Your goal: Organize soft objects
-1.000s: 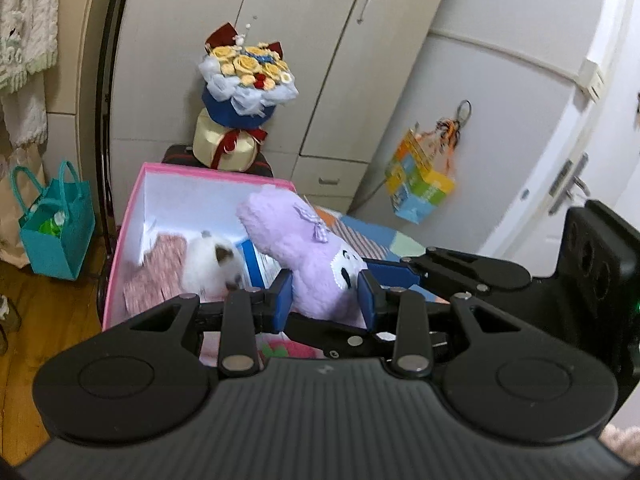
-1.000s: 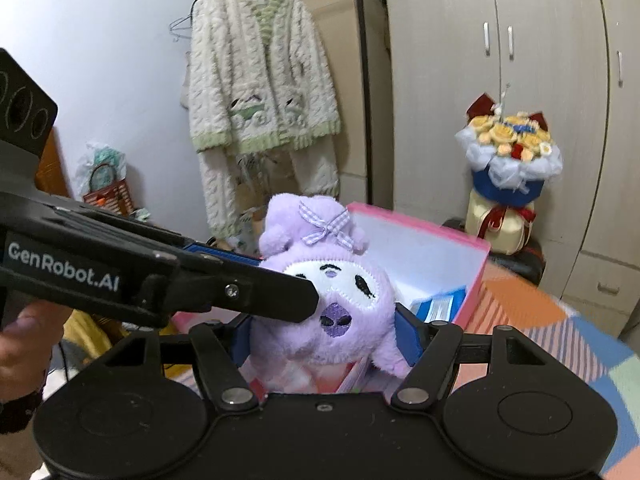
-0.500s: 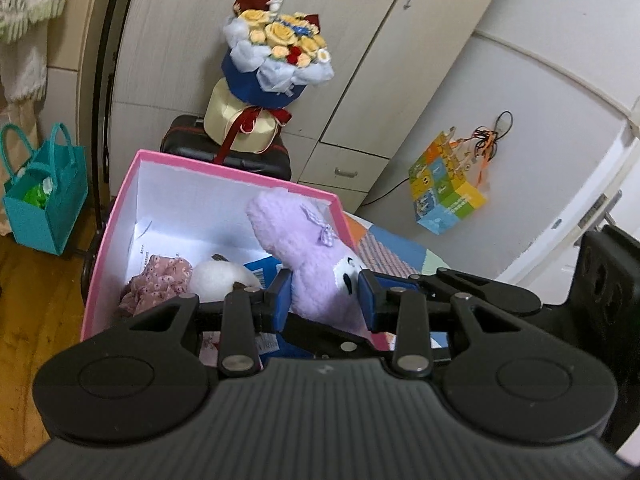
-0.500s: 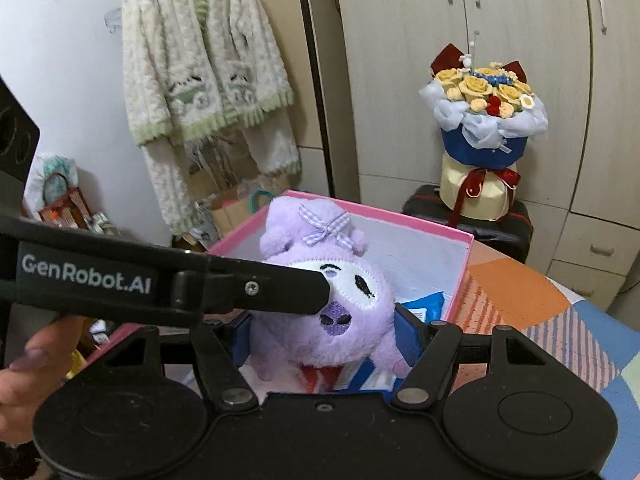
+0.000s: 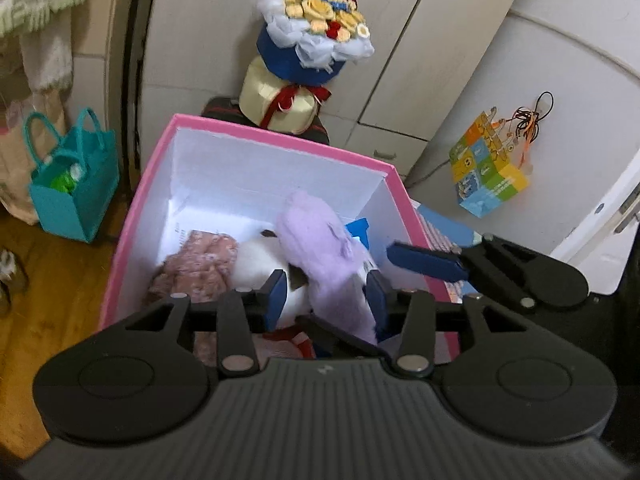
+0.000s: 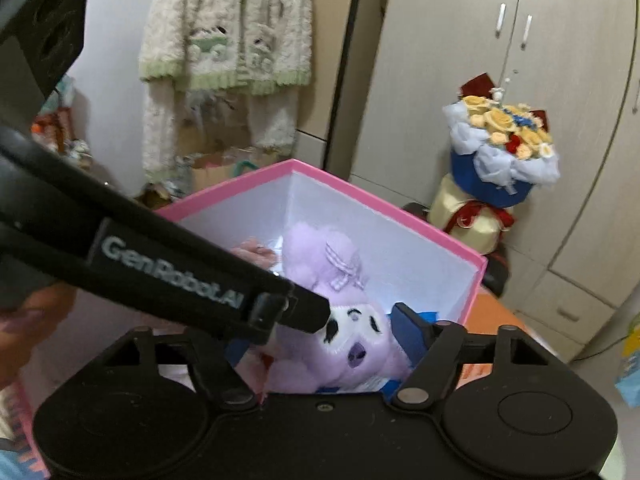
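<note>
A purple plush toy [image 5: 328,256] with a checked bow and a white face [image 6: 352,332] hangs inside the pink box [image 5: 280,138], over a white plush [image 5: 260,258] and a pink floral cloth [image 5: 200,264]. My left gripper [image 5: 326,298] has its blue pads on either side of the plush's body. My right gripper [image 6: 324,340] has its pads on either side of the plush's head. Both grippers reach into the box [image 6: 478,276] from its near side. The right gripper's fingers [image 5: 424,258] show in the left wrist view, the left gripper's arm [image 6: 168,268] in the right wrist view.
A flower bouquet [image 5: 316,24] stands on a cream drum behind the box, also in the right wrist view [image 6: 500,148]. A teal bag [image 5: 72,184] sits on the wood floor at left. Wardrobe doors [image 6: 500,80] stand behind. A knit cardigan [image 6: 224,32] hangs on the wall.
Both grippers have carried the purple plush forward and down, from above the box's rim to inside the box. The plush now leans onto the white plush.
</note>
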Demonstrator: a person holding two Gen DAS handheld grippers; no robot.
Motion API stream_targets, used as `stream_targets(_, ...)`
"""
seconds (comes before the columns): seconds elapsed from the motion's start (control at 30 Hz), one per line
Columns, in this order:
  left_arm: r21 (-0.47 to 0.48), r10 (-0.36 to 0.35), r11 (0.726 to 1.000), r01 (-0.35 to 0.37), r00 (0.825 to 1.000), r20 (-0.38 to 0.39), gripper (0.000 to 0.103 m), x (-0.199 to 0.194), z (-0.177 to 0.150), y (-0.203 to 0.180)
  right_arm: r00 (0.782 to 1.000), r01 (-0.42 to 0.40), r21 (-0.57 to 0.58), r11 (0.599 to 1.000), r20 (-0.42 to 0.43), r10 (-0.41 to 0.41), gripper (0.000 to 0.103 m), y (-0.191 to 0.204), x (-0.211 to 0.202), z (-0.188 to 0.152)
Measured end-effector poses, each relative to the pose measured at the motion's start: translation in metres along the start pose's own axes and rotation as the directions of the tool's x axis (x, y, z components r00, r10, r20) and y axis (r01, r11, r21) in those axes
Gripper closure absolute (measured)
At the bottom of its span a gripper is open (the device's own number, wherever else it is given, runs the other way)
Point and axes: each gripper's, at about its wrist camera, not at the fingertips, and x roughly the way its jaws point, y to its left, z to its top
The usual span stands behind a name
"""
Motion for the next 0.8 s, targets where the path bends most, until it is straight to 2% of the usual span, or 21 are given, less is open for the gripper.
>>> stream_targets(0.1,0.023,0.041,0.999,-0.042,0.998,0.042,0.060,-0.016,-0.006,-0.001,0.997,-0.069,0.075,0.995,0.029,0.067,0.025,-0.007,-0.016,-0.009)
stream_targets(0.27,0.051,0.064,0.996,-0.070,0.992,0.105,0.054,-0.046,-0.016,-0.008,0.993,-0.093,0.113,0.989,0.087,0.084,0.025,-0.008,-0.048,-0.025)
stream_targets(0.57,0.086,0.081,0.992,-0.094,0.986,0.145,0.041,-0.083,-0.034,-0.026,0.993,-0.019,0.149,0.989,0.119,0.001,0.024,-0.010,-0.097,-0.044)
stream_targets(0.8,0.131,0.094,0.985,-0.116,0.981,0.167,0.035,-0.110,-0.048,-0.040,0.990,0.027,0.167,0.986,0.134,-0.050,0.022,-0.005,-0.133,-0.058)
